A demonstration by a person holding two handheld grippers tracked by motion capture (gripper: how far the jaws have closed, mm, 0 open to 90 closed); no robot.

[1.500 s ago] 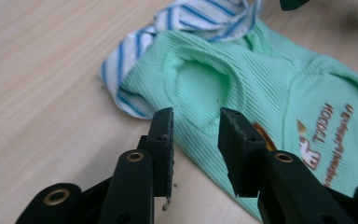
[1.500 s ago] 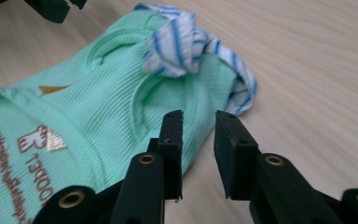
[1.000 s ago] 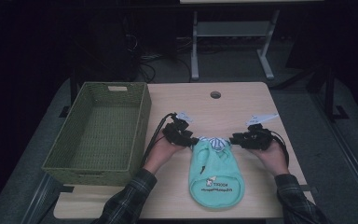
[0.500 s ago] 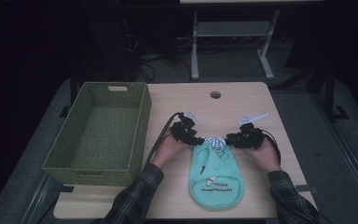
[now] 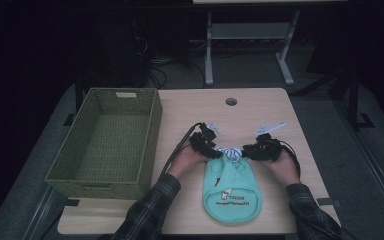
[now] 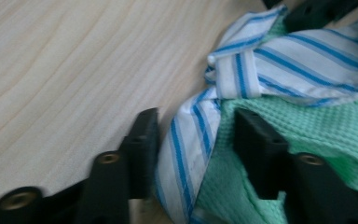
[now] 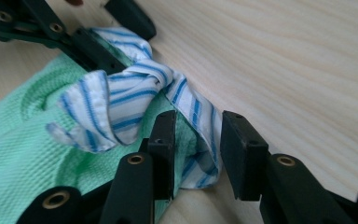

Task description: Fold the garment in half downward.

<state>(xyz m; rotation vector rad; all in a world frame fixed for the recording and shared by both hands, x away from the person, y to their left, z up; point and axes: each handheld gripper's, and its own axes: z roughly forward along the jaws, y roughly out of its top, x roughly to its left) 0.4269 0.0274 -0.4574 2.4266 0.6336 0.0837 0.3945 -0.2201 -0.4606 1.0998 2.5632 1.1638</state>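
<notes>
Mint green pouch lies flat on the table at about 6 o'clock from the table's centre, closed end toward the person, mouth pointing to 12 o'clock. Blue-striped tie is knotted across the mouth, one tail running out each side.

Left gripper sits at 9 o'clock of the knot, right gripper at 3 o'clock, facing each other across it. They flank the knot so each takes one tail; judged a pull-apart setup, to cinch or undo the tie.

Left gripper view: jaws parted to a medium gap, the striped tail between them with the green fabric edge, nothing pinched; fabric looks slack against the right jaw. Right gripper view: jaws narrower but with a gap showing, straddling the other tail where it folds down to the wood, not clamped. The knot sits just beyond at 11 o'clock, left gripper's jaws behind it.

Woven basket stands at 9 o'clock, well apart from the pouch, nothing inside; likely the drop spot once the pouch is tied
</notes>
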